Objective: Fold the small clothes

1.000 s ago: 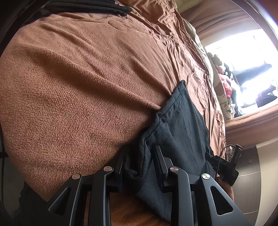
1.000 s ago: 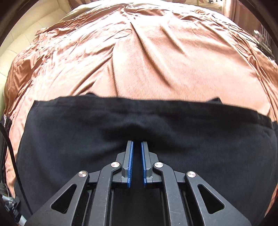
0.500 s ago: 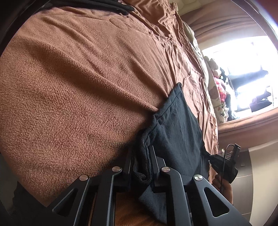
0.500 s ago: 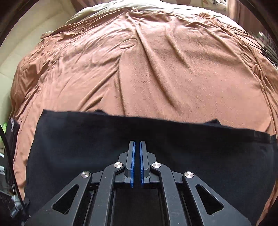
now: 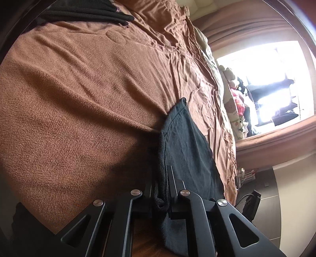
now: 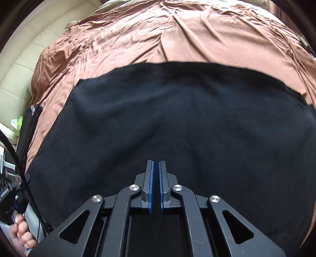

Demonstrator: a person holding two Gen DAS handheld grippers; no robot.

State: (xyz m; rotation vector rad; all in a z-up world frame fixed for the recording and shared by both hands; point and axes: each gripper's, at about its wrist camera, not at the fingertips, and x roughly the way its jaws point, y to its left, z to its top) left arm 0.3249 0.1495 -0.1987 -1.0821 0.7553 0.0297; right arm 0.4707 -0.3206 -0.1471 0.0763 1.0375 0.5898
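A black garment [image 5: 187, 148] lies spread on a brown fleece bedspread [image 5: 79, 98]. My left gripper [image 5: 161, 174] has the garment's thick side hem between its fingers; its jaws are closing and the pads press on the bunched cloth, lifting it a little. In the right wrist view the same garment [image 6: 177, 108] fills the lower half of the picture, over the bedspread [image 6: 158, 35]. My right gripper [image 6: 156, 162] is shut at the garment's near edge, its blue pads almost touching, with what looks like a thin layer of cloth pinched between them.
A stack of dark clothes [image 5: 88, 13] lies at the bed's far corner. Plush toys [image 5: 235, 98] sit by a bright window [image 5: 266, 79]. A cream padded headboard [image 6: 15, 79] borders the bed. A person's hand [image 6: 19, 233] holds the other gripper's handle, with a cable.
The left jaws closed onto the hem and rose slightly with it. The right gripper moved forward over the bed; the black cloth now fills more of its view.
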